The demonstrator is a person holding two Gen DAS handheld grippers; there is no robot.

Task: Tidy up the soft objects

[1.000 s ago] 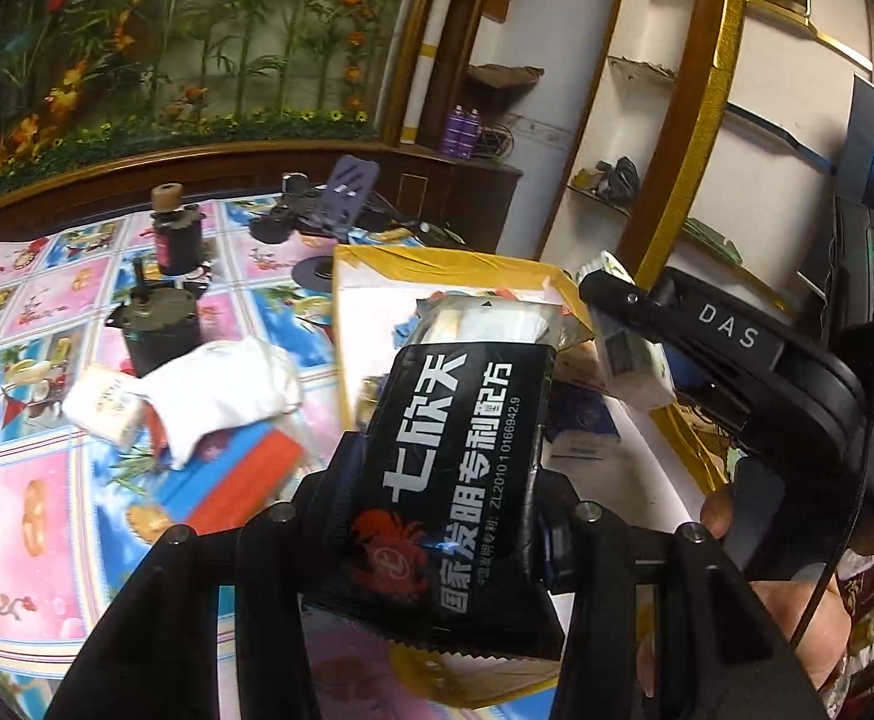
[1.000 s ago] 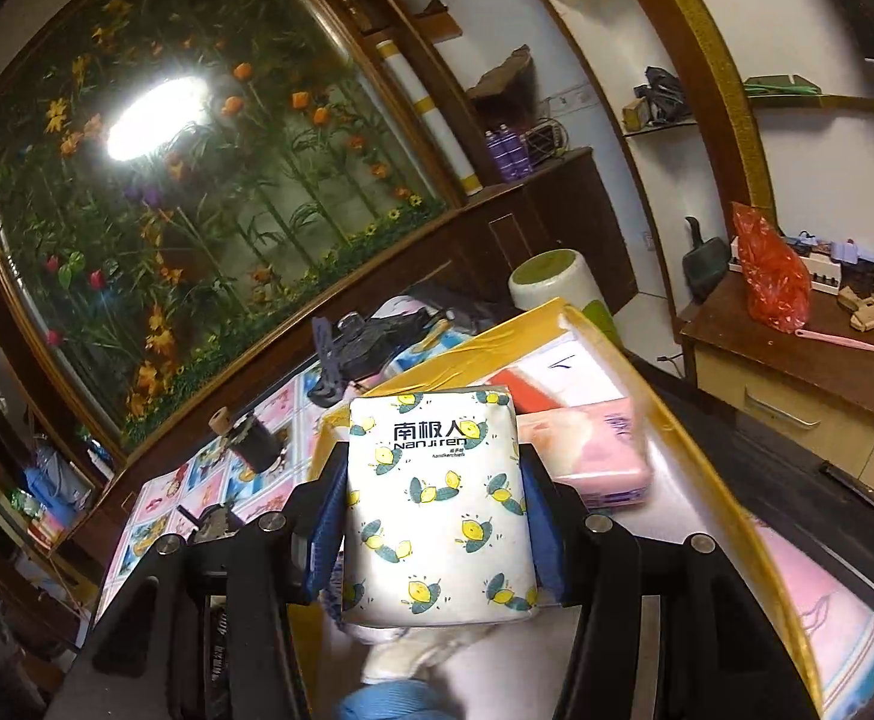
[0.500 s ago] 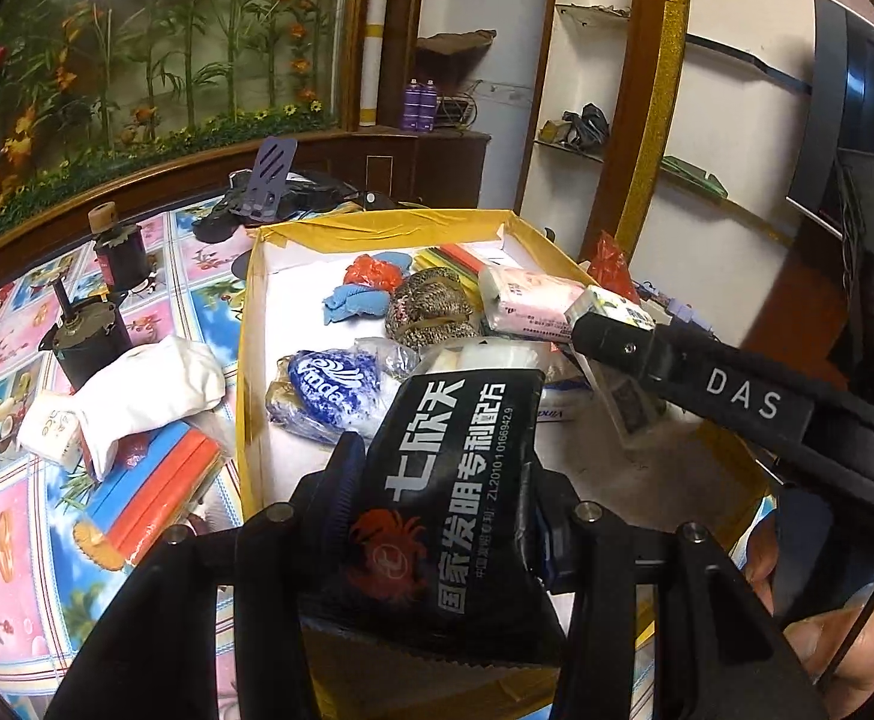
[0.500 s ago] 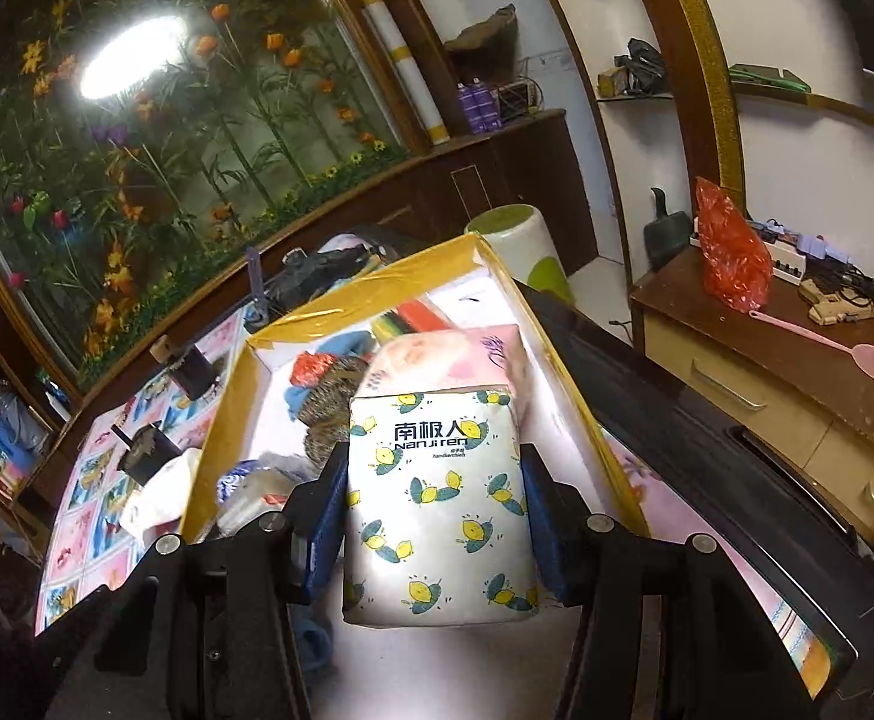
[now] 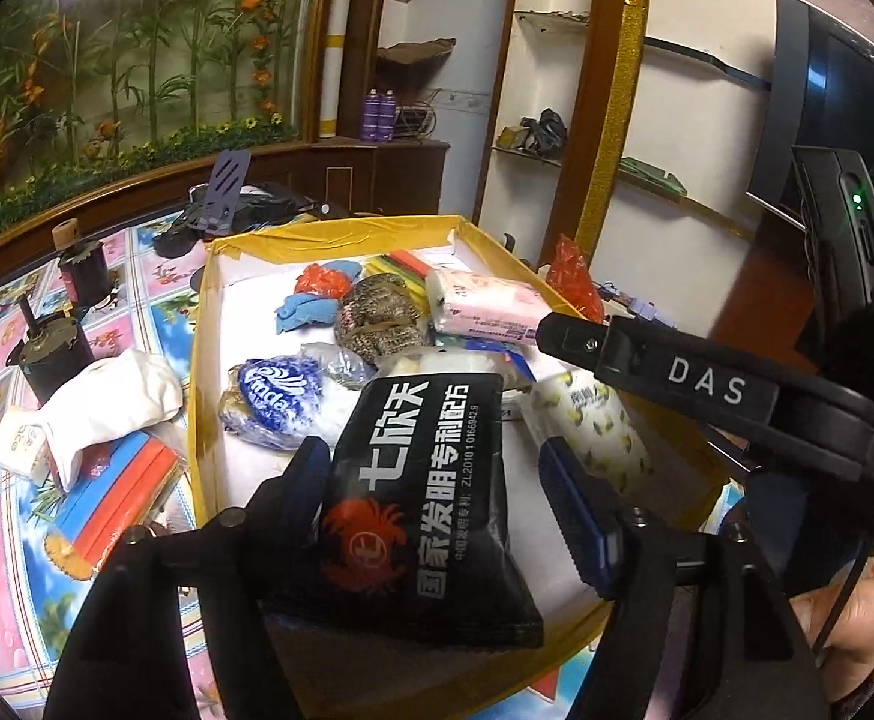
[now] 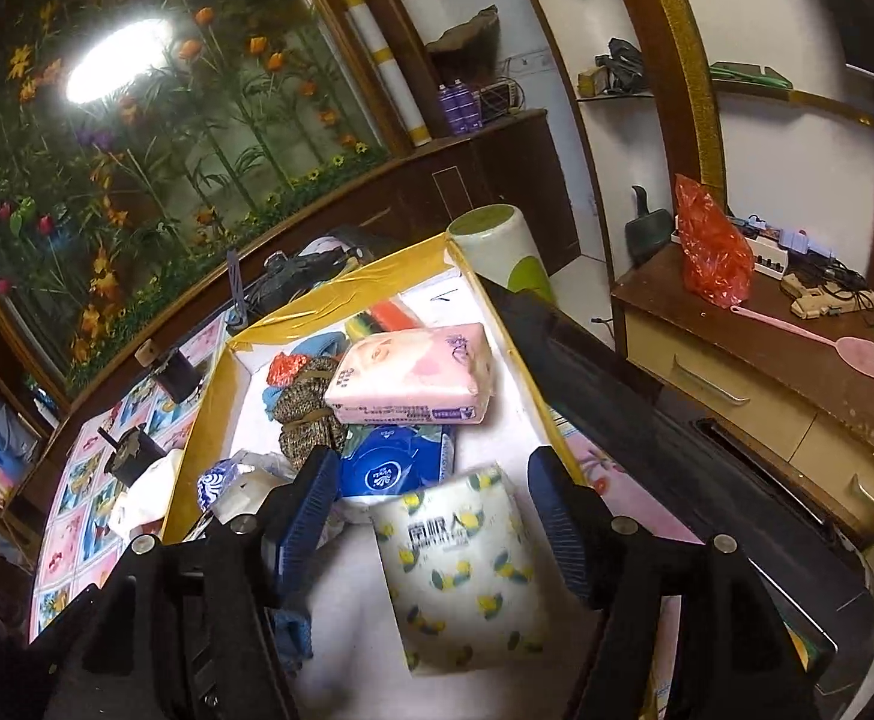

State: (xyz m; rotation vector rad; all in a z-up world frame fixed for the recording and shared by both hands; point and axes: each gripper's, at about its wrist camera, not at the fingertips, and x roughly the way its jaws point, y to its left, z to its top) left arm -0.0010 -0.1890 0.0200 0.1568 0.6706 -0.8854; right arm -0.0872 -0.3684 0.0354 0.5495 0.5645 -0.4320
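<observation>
both tilted down over yellow box (image 5: 206,324) | left hand-held gripper (image 5: 437,480) just opened, black packet (image 5: 431,510) loose between | right hand-held gripper (image 6: 431,498) just opened, lemon-print tissue pack (image 6: 467,570) released

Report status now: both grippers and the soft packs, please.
Left gripper jaws just opened, black printed pouch between them. Right gripper jaws just opened, white lemon-print tissue pack released. Both over yellow-rimmed box. Nothing blocking.
</observation>
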